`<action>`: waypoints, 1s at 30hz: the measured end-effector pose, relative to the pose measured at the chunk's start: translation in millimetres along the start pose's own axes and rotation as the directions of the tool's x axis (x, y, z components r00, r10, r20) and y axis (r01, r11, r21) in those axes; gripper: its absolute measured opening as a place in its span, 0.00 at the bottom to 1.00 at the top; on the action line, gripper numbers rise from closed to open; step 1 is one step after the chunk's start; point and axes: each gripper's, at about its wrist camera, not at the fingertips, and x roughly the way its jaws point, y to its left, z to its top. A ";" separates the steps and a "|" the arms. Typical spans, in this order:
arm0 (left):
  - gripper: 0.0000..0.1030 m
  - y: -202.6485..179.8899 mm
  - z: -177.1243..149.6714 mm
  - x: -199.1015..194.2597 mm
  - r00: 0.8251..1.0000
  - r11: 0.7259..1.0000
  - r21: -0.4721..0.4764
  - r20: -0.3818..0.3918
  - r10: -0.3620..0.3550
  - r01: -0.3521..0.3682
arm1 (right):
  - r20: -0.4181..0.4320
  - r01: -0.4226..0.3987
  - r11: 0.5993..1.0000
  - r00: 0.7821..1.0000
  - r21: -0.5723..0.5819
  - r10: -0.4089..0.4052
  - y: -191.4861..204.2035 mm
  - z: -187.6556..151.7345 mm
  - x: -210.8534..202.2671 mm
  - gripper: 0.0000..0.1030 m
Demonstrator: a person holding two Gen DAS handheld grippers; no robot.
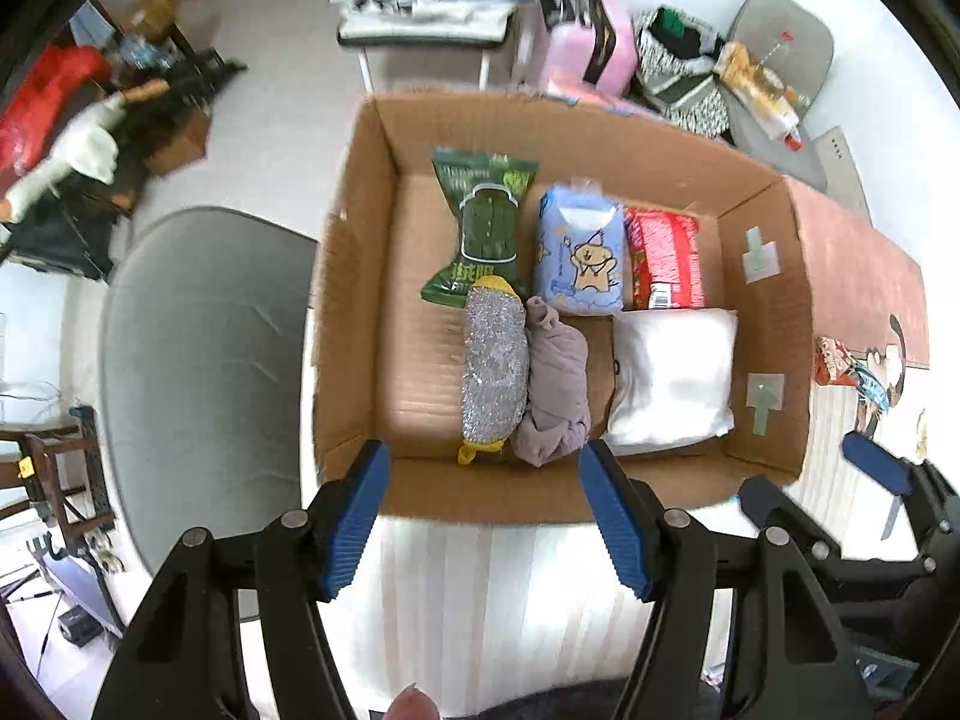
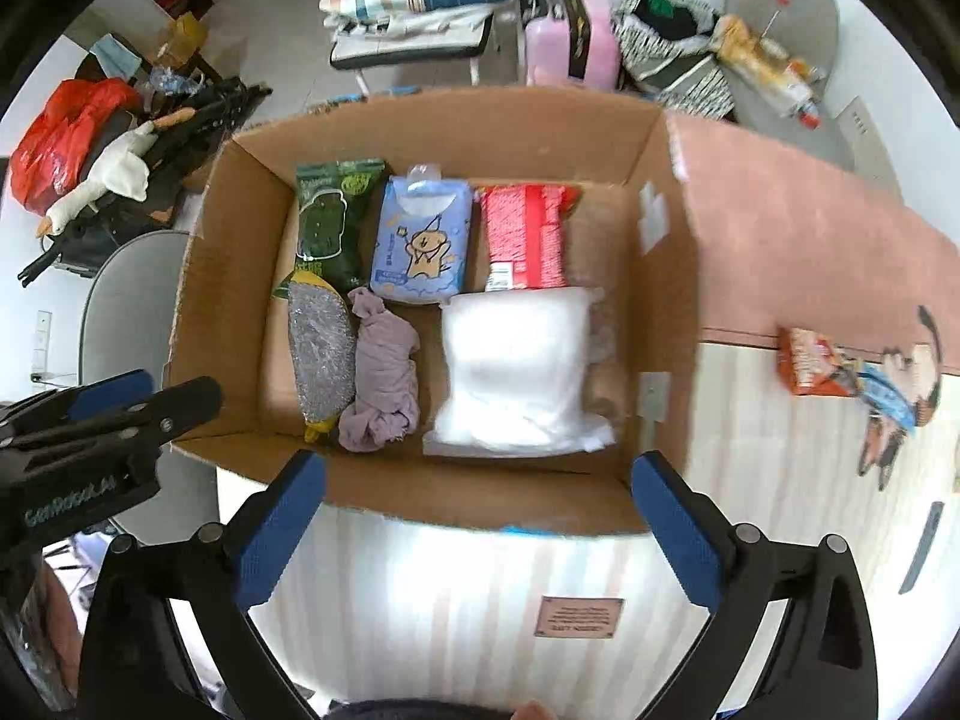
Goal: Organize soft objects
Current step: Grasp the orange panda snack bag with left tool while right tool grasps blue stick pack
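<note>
From the left wrist view, the left gripper (image 1: pixel 489 519) is hanging wide open, holding nothing, near the front wall of the big brown cardboard box (image 1: pixel 354 276). Inside, a sparkly silver scrubber with yellow ends (image 1: pixel 493 375) is lying right beside a rolled purple cloth (image 1: pixel 555 387). A white puffy pillow (image 1: pixel 675 387) is sitting near them.

From the right wrist view, the right gripper (image 2: pixel 480 531) is also wide open and empty. At the back, a green packet (image 2: pixel 333 219), a blue cartoon tissue pack (image 2: pixel 420 243) and a red packet (image 2: pixel 525 237) are lying in a row.
</note>
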 end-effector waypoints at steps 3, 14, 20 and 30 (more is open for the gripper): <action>0.62 -7.5 -18.3 -16.7 0.998 1.000 0.006 0.062 0.014 -0.015 | 0.053 0.031 1.000 0.998 -0.001 -0.031 -3.0 -13.8 -26.2 1.00; 0.62 -16.7 -56.3 -84.7 0.970 0.999 -0.010 0.238 0.043 -0.042 | 0.176 0.036 0.999 0.984 0.005 -0.036 -11.4 -53.4 -103.9 1.00; 0.91 -17.5 -68.6 -105.5 0.957 0.999 -0.017 0.288 0.037 -0.034 | 0.226 0.049 0.999 0.973 0.001 -0.048 -15.1 -70.8 -133.0 1.00; 0.96 -28.5 -77.4 -118.7 0.949 0.998 -0.015 0.310 0.058 -0.056 | 0.240 0.028 1.000 0.970 0.011 -0.030 -28.3 -81.4 -147.5 1.00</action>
